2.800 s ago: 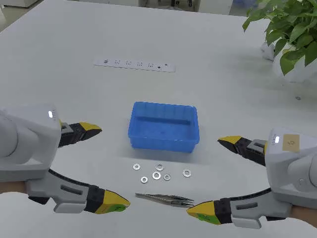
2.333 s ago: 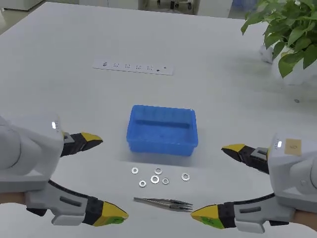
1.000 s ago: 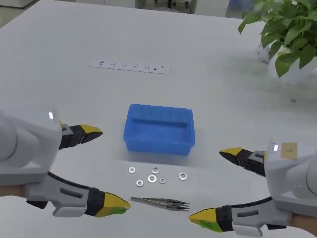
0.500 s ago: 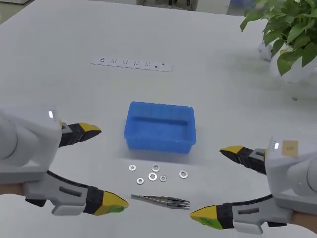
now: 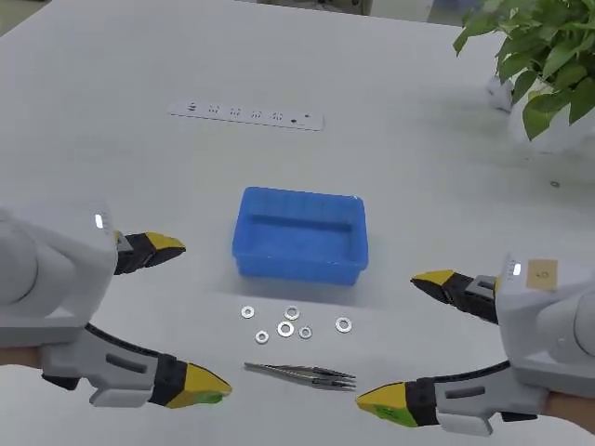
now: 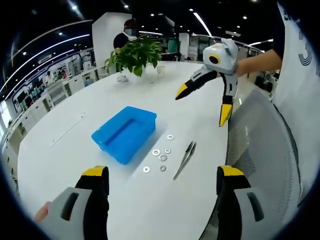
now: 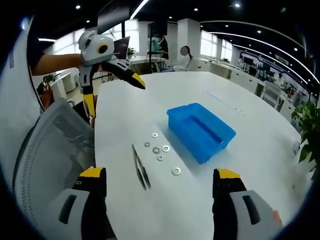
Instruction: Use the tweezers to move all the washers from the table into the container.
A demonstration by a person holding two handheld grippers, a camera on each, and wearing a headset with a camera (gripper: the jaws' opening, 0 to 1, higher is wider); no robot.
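Note:
Several small metal washers (image 5: pixel 285 328) lie loose on the white table, just in front of a blue container (image 5: pixel 297 265). Nearer to me lie the metal tweezers (image 5: pixel 302 373), flat on the table. My left gripper (image 5: pixel 191 314) hovers open to the left of them, and my right gripper (image 5: pixel 398 339) hovers open to the right; neither touches anything. The left gripper view has the container (image 6: pixel 134 144), the washers (image 6: pixel 161 152) and the tweezers (image 6: pixel 185 159) ahead of its spread jaws. In the right gripper view the tweezers (image 7: pixel 140 167) lie closest, then the washers (image 7: pixel 159 149) and the container (image 7: pixel 192 141).
A white power strip (image 5: pixel 246 115) lies beyond the container. A potted plant (image 5: pixel 539 65) stands at the far right. A grey mesh chair (image 6: pixel 255 145) sits at the table's near edge. Bare table surrounds the washers.
Both grippers stay open at either side of the washers; the left one has sunk slightly. The tweezers, washers and container have not moved; my head view shifted a little.

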